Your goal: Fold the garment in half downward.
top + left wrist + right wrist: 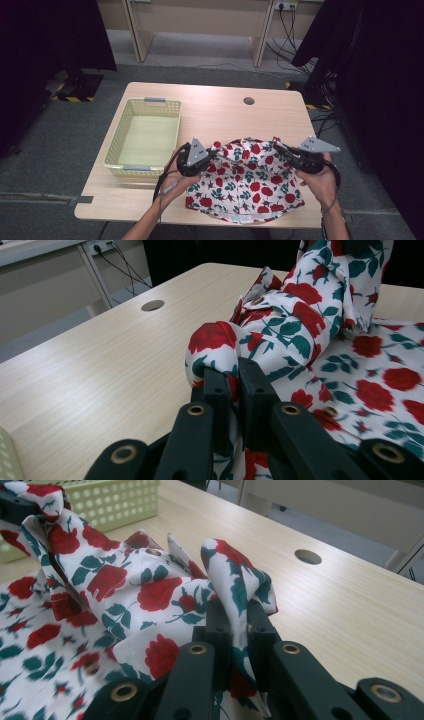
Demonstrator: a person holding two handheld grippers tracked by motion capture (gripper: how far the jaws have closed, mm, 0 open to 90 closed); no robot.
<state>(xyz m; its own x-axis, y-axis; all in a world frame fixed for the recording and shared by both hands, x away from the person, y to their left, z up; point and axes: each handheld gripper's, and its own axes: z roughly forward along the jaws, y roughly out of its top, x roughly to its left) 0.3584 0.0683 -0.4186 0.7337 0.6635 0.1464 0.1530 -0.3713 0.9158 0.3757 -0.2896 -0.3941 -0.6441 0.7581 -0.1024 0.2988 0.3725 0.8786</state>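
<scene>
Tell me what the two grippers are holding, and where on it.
Both hold the rose-print garment: the left gripper and the right gripper each pinch a bunched fold at its far edge.

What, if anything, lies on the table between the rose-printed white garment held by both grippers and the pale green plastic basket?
Nothing visible. The rose-printed white garment is pinched by the left gripper and right gripper. Bare wooden table separates it from the pale green plastic basket, which looks empty.

My left gripper (199,159) and right gripper (300,156) sit level and well apart, each with jaws closed tight on a fold of the cloth (247,180), forearms reaching in from below.
</scene>
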